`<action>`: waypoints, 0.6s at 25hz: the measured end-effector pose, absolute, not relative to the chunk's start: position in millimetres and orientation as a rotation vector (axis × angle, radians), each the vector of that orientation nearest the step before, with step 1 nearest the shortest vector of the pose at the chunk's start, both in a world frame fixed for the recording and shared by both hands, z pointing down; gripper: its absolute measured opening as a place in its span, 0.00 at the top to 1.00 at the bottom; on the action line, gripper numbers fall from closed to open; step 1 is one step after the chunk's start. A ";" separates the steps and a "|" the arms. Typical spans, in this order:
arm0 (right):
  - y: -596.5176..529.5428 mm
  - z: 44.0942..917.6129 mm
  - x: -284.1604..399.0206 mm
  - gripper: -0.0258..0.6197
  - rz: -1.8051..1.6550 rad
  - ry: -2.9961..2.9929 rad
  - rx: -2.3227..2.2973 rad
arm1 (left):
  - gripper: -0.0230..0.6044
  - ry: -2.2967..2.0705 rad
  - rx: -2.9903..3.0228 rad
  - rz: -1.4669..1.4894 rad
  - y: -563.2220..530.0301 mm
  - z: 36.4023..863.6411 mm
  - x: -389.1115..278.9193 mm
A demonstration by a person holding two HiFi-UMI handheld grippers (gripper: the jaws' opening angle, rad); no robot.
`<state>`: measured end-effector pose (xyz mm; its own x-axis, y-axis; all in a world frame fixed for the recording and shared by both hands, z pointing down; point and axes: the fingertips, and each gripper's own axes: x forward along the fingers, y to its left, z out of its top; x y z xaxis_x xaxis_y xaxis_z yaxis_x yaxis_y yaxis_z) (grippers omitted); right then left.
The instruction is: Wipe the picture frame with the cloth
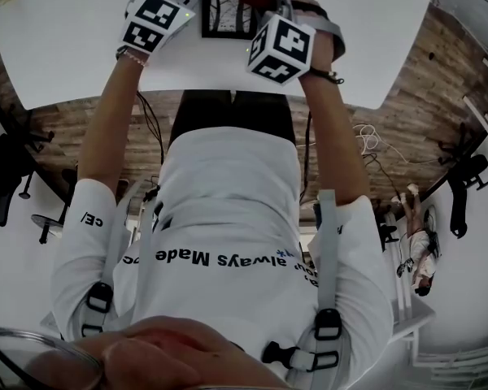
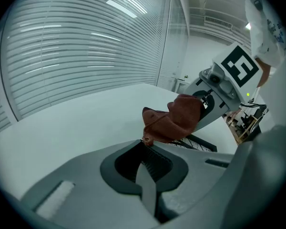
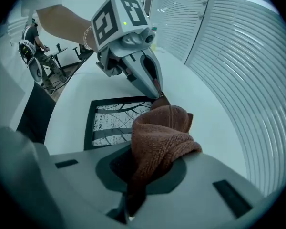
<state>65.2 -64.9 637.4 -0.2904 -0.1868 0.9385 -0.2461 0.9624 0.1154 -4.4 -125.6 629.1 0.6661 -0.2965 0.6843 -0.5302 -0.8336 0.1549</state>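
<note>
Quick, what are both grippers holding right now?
Left gripper: closed, pinching a corner of the cloth.
Right gripper: closed on the same cloth.

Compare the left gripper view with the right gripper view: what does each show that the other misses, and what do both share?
Left gripper view only: the right tool from outside, its marker cube on top, clamped on the brown cloth. Right gripper view only: the left tool pinching the cloth's far corner, and the picture frame's branch-patterned face lying flat. Both: cloth, white table, slatted blinds; the left view catches only the frame's edge.
</note>
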 end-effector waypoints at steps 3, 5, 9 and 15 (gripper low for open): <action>-45.9 636.7 63.8 0.93 0.047 -1.873 0.270 | 0.96 -0.655 2.545 0.959 -125.2 628.4 -4.0; -32.0 635.3 63.0 0.93 0.036 -1.870 0.237 | 0.96 -0.656 2.546 0.959 -125.7 627.0 -3.5; -4.5 635.1 60.2 0.93 0.008 -1.862 0.179 | 0.96 -0.658 2.546 0.957 -125.2 627.0 -4.2; 39.8 637.7 59.8 0.93 0.011 -1.838 0.084 | 0.96 -0.659 2.542 0.955 -124.9 629.0 -4.7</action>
